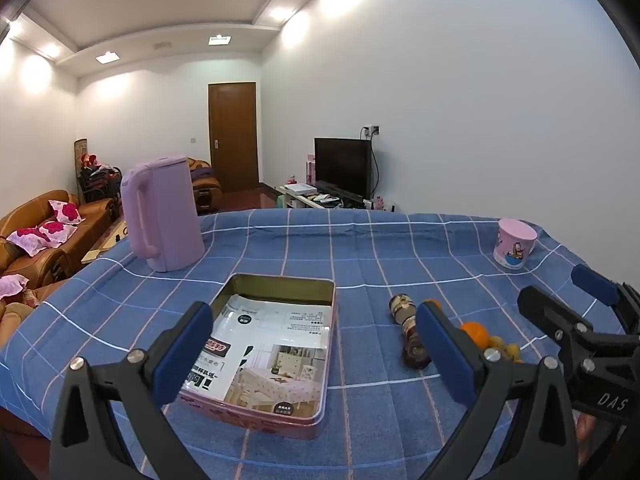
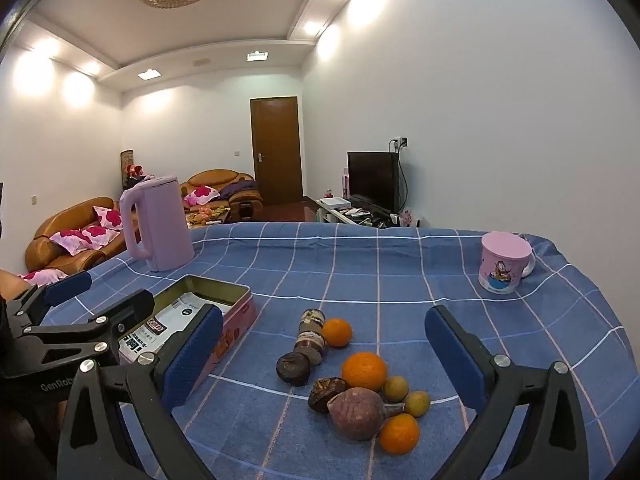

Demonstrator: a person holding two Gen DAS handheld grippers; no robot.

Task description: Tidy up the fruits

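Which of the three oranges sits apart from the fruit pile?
The small orange farthest back, beside the lying jar. The large orange and the front orange both sit in the cluster around the purple sweet potato.

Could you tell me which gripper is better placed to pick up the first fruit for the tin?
The right gripper: its open fingers frame the fruit pile, with the large orange just ahead. The left gripper faces the open tin.

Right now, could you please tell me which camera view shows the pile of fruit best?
The right wrist view: the pile of fruit lies unobstructed between the open right gripper fingers. In the left wrist view, only an orange and small yellow fruits peek out behind the left gripper finger.
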